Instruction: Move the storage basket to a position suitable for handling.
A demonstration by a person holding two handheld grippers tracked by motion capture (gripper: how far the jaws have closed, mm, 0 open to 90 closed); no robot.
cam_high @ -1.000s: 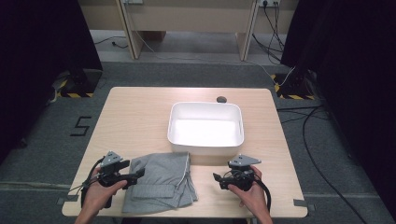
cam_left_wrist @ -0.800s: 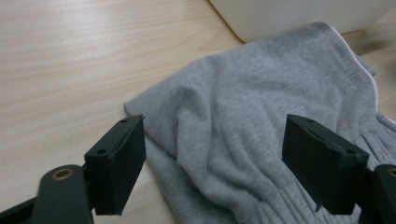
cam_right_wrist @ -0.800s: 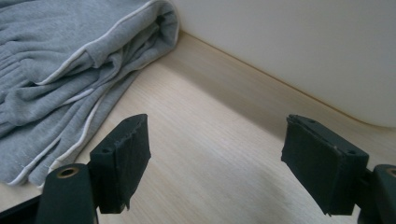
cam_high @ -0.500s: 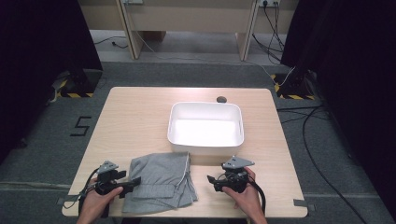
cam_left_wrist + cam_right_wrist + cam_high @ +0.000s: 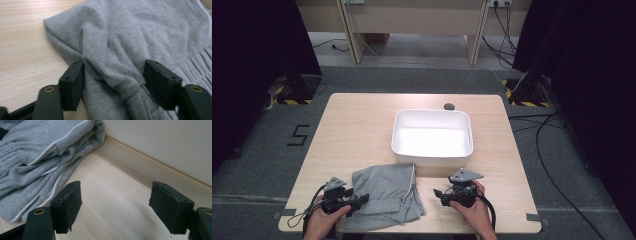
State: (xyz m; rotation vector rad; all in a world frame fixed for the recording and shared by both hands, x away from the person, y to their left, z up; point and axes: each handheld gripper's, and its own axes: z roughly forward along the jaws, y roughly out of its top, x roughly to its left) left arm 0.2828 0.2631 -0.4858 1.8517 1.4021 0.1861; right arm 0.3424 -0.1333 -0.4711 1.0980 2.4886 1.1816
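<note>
A crumpled grey garment (image 5: 387, 196) with white piping lies at the table's front, left of centre. My left gripper (image 5: 360, 200) rests at its left edge, open, with a raised fold of the grey cloth (image 5: 112, 72) between its jaws. My right gripper (image 5: 440, 194) stands open just right of the garment, above bare wood. In the right gripper view the garment (image 5: 37, 160) lies to the left of the jaws and the white bin's wall (image 5: 170, 147) rises behind them. The white rectangular bin (image 5: 432, 156) stands empty behind the garment.
A small dark round object (image 5: 449, 106) lies on the table behind the bin. The light wooden table (image 5: 352, 135) has bare wood to the left of the bin. Cables trail over the floor at the right (image 5: 557, 150).
Both hands have drawn back toward the table's front edge. The left gripper has slid lower along the garment's left side. The garment and bin have not moved.
</note>
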